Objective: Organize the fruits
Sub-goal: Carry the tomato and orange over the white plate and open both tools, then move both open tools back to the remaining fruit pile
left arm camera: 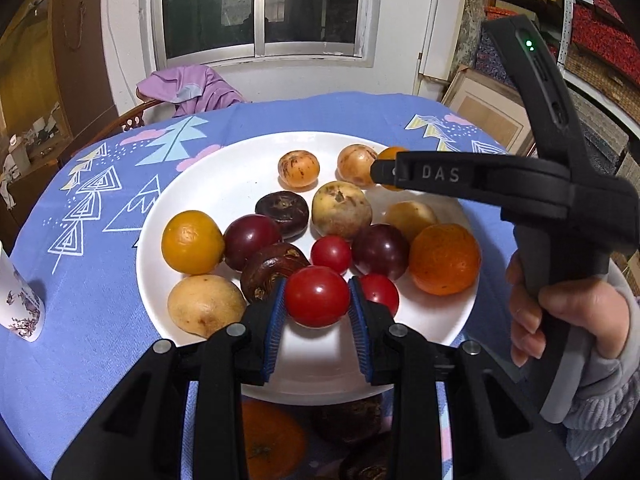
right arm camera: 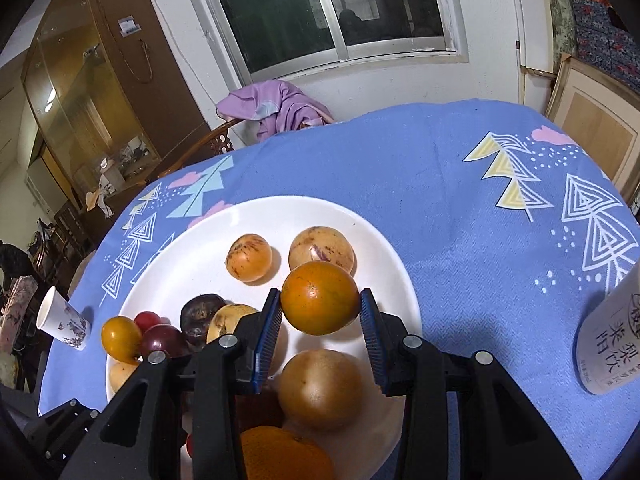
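1. Fruit already fills much of the white plate (left arm camera: 192,184), which sits on a blue tablecloth (left arm camera: 100,360) printed with trees: pale yellow-brown fruits, dark purple ones, small red tomatoes and several oranges lie loosely mixed, not grouped by kind.

2. Left gripper (left arm camera: 316,300) is clamped on a red tomato (left arm camera: 317,295), its blue pads pressed to either side. The tomato is over the near part of the plate, just in front of another small tomato (left arm camera: 331,254); whether it rests on the plate or is held just above it cannot be told.

3. Right gripper (right arm camera: 319,308) grips an orange (right arm camera: 319,303) between its pads, held over the far right part of the plate, near a speckled pale fruit (right arm camera: 322,250). In the left wrist view its black body (left arm camera: 440,174) reaches in from the right, held by a person's hand (left arm camera: 560,320).

4. Both carried pieces look close to being set down, so this reads as a delivery step rather than a pickup.

5. Work seems left over: in the left wrist view, below the plate's near rim, an orange (left arm camera: 268,440) and a dark fruit (left arm camera: 352,420) still lie on the cloth, partly hidden behind the gripper.

6. A paper cup (left arm camera: 20,300) at the left and a printed drink carton (right arm camera: 612,340) at the right stand apart from the plate, untouched.

7. My judgement: past the halfway mark, with a few loose pieces remaining and any sorting by type not yet visible.
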### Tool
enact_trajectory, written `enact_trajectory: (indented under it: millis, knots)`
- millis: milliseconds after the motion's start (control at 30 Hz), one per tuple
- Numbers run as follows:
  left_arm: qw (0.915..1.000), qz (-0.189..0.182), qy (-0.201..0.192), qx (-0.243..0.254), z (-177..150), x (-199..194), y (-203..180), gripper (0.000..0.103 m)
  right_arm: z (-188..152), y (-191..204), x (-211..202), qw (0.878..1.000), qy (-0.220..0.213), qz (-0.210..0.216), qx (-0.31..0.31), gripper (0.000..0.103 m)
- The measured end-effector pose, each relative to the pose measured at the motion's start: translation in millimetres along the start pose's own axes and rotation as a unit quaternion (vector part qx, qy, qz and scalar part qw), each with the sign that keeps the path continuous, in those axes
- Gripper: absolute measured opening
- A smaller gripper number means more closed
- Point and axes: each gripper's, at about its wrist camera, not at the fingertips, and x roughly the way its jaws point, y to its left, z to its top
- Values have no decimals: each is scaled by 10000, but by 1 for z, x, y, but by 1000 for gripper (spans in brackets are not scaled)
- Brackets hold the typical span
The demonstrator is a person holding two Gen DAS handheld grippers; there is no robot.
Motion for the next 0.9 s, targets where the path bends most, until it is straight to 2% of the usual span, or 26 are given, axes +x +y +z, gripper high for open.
enact_trajectory:
  millis: [100, 167, 233, 267, 300, 433, 500, 600, 667, 700, 833, 900]
  knots:
    - [10000, 27, -2, -4, 0, -1, -1, 35, -1, 0, 0, 10000, 19, 57, 31, 41]
    - [10000, 42, -8, -26, 0, -1, 1, 41, 0, -1, -3, 9999, -37, 69, 67, 47]
    - [10000, 39, -13, -68, 1, -2, 2, 50, 2, 0, -10, 9999, -121, 104, 66, 47]
    - [9999, 60, -47, -71, 1, -4, 2, 59, 4, -1, -14, 9997, -165, 140, 80, 48]
    - [9999, 99, -96, -67, 1, -5, 1, 63, 5, -1, -18, 9996, -205, 164, 96, 49]
    - [9997, 120, -215, -47, 5, -15, 2, 65, 10, 2, -36, 9986, -399, 320, 144, 52]
    - [9994, 150, -303, -102, 8, -22, 4, 75, 12, 6, -50, 9974, -545, 446, 163, 54]
    - [9983, 245, -498, -193, 11, -38, 9, 80, 14, 16, -76, 9947, -794, 646, 80, 57]
    - [9977, 257, -573, -259, 12, -49, 12, 82, 13, 25, -94, 9926, -953, 749, -4, 63]
    - [9973, 271, -603, -308, 12, -54, 14, 86, 10, 31, -104, 9915, -1029, 794, -55, 65]
    - [9962, 335, -720, -350, 2, -78, 15, 90, -6, 48, -132, 9899, -1046, 924, -245, 69]
    - [9954, 450, -790, -305, -7, -90, 15, 95, -14, 56, -146, 9899, -1039, 904, -351, 71]
